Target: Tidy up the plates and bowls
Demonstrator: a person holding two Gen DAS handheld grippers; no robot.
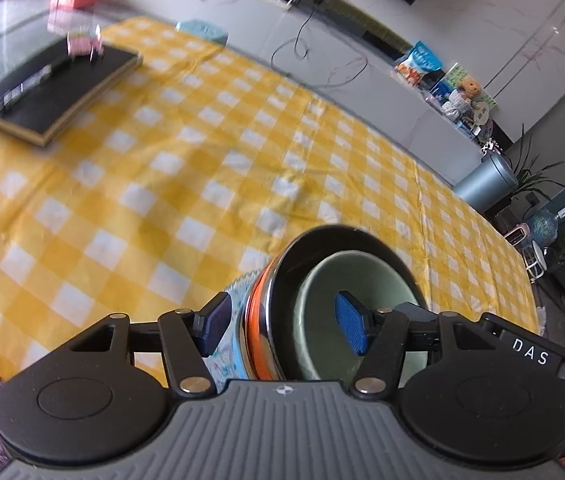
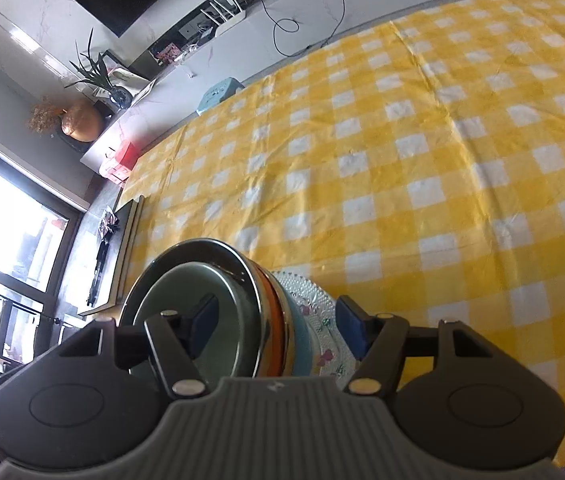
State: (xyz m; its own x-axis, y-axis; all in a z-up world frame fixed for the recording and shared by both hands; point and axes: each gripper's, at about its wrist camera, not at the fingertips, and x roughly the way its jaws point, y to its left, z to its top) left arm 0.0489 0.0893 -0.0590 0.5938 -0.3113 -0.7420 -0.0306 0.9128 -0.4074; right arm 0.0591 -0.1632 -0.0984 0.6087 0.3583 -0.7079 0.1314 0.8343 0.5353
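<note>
Left gripper (image 1: 284, 326), marked "DAS", fingers apart around the rim of the bowl stack (image 1: 322, 304), not pressing. Right gripper (image 2: 278, 330) likewise apart. Stack sits on a patterned plate (image 2: 322, 320) on the yellow checked tablecloth (image 2: 402, 160).

A left gripper (image 1: 282, 328) with blue pads (image 1: 352, 330) stands open above a stack of dishes on a yellow-and-white checked tablecloth (image 1: 162, 184). A pale green bowl (image 1: 322, 300) sits inside a dark bowl (image 1: 294, 280) with an orange band, on a patterned plate (image 1: 224, 364). A flat black board (image 1: 58, 88) lies at the far left.
</note>
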